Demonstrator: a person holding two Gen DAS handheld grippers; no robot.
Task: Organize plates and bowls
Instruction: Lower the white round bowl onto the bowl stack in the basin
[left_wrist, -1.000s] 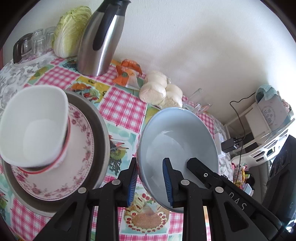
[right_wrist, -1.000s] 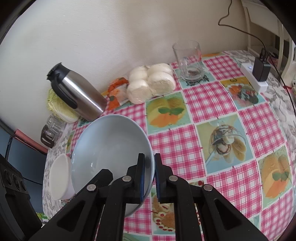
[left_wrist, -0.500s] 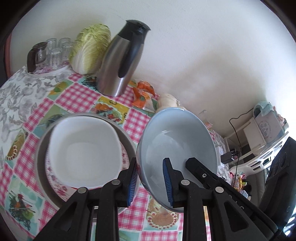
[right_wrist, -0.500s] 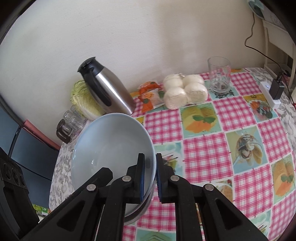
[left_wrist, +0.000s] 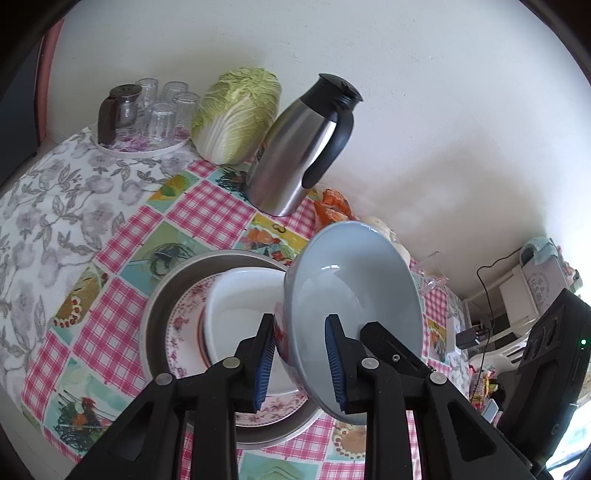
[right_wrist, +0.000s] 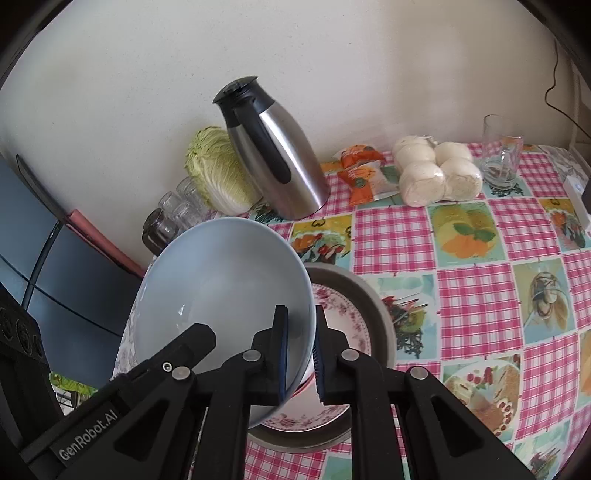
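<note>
I held both tools low over the surface (left_wrist: 192, 210), a pink-checked cloth with food pictures, each angled down toward the stack of dishes. My right tool (right_wrist: 299, 354) was clenched on the rim of the large pale blue ceramic bowl (right_wrist: 225, 288), one blue pad inside the wall and one outside. My left tool (left_wrist: 301, 362) straddled the opposite rim of the same bowl (left_wrist: 354, 295); its blue pads stood a little apart on either side of the wall, and I cannot tell whether they actually pressed it.

The blue bowl hung tilted, its opening turned toward the left tool's camera, above and partly over the stack. It looked smooth, glossy and bare inside, with a soft highlight on its wall.

Beneath it sat the wide grey round plate (left_wrist: 159, 306), flat on the surface. On that lay the smaller white plate with a pink floral border (left_wrist: 184, 314), and on that the white squarish bowl (left_wrist: 236, 295), its right side hidden behind the blue bowl.

Further back near the wall stood the tall stainless steel jug with a black handle (left_wrist: 295, 158), the pale green napa cabbage (left_wrist: 236, 114), and the cluster of upturned clear glasses on a round tray (left_wrist: 162, 110).
</note>
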